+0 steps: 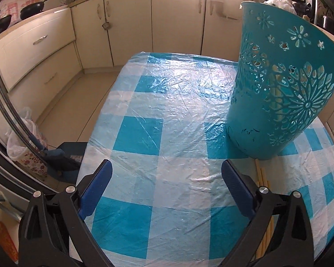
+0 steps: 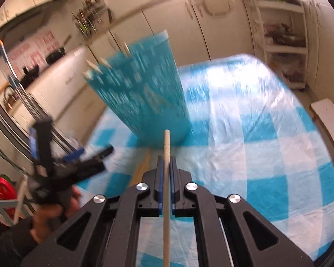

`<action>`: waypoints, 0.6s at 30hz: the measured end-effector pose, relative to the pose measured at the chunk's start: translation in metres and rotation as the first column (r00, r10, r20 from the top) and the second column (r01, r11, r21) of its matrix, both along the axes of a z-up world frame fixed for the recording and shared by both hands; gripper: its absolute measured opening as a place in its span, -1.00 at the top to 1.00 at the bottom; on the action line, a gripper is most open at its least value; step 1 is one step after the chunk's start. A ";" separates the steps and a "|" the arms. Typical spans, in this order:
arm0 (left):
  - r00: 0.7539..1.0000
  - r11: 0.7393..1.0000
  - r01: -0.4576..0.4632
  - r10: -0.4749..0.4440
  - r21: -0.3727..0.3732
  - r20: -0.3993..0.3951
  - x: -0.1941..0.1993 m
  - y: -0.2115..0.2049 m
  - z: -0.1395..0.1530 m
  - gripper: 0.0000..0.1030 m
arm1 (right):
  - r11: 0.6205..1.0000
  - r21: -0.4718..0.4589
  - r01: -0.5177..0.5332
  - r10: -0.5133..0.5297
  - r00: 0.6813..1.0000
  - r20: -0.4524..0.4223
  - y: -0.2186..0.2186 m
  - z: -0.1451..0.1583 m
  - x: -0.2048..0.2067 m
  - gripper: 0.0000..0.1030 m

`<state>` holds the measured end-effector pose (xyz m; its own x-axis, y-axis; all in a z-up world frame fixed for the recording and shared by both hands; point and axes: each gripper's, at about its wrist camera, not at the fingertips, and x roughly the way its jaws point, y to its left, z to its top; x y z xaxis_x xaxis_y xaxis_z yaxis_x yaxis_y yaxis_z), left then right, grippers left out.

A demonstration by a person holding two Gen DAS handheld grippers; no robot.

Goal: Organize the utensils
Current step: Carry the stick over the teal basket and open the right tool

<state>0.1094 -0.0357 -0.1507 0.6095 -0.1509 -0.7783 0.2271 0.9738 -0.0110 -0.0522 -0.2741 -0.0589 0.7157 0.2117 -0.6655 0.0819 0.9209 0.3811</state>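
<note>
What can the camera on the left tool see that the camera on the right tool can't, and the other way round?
Only the left view shows the left tool from behind, open over bare cloth, a few pale sticks lying by the basket's foot, and a lined bin on the floor.

Only the right view shows the right tool shut on a pale stick, a hand holding the left tool, and a white shelf rack.

Both show the teal cut-out basket, the blue-and-white checked tablecloth and cream kitchen cabinets.
</note>
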 end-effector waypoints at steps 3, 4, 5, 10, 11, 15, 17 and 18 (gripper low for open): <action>1.000 1.000 -0.005 0.005 0.000 -0.005 0.001 0.001 -0.001 -0.83 | 1.000 0.012 0.000 -0.002 0.993 0.121 0.000 0.040 0.006 0.89; 1.000 1.000 -0.008 0.008 -0.001 -0.006 0.001 0.001 -0.001 -0.83 | 1.000 0.020 -0.004 0.000 0.986 0.170 0.000 0.054 0.011 0.89; 1.000 1.000 -0.010 0.010 -0.002 -0.006 0.001 0.002 -0.001 -0.84 | 1.000 0.017 -0.003 -0.001 0.979 0.206 0.001 0.064 0.017 0.89; 1.000 1.000 -0.012 0.012 -0.001 -0.007 0.002 0.002 -0.002 -0.84 | 1.000 -0.023 0.021 -0.011 0.927 0.374 0.011 0.109 0.063 0.88; 1.000 1.000 -0.012 0.012 0.000 -0.008 0.002 0.002 -0.002 -0.84 | 0.999 -0.037 0.038 -0.021 0.918 0.397 0.013 0.113 0.072 0.88; 1.000 1.000 -0.008 0.008 0.002 -0.013 0.002 0.001 -0.003 -0.84 | 0.992 -0.062 0.113 -0.074 0.894 0.443 0.014 0.119 0.118 0.88; 1.000 1.000 -0.007 0.007 -0.004 -0.014 0.003 0.002 -0.003 -0.84 | 0.987 -0.073 0.146 -0.100 0.894 0.437 0.015 0.115 0.133 0.88; 1.000 1.000 -0.007 0.007 -0.006 -0.015 0.003 0.002 -0.003 -0.84 | 0.984 -0.079 0.158 -0.109 0.895 0.432 0.014 0.113 0.135 0.88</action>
<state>0.1123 -0.0336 -0.1541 0.5990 -0.1519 -0.7862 0.2203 0.9752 -0.0207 0.0826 -0.2596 0.0538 0.9516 0.0378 -0.3052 0.0600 0.9505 0.3050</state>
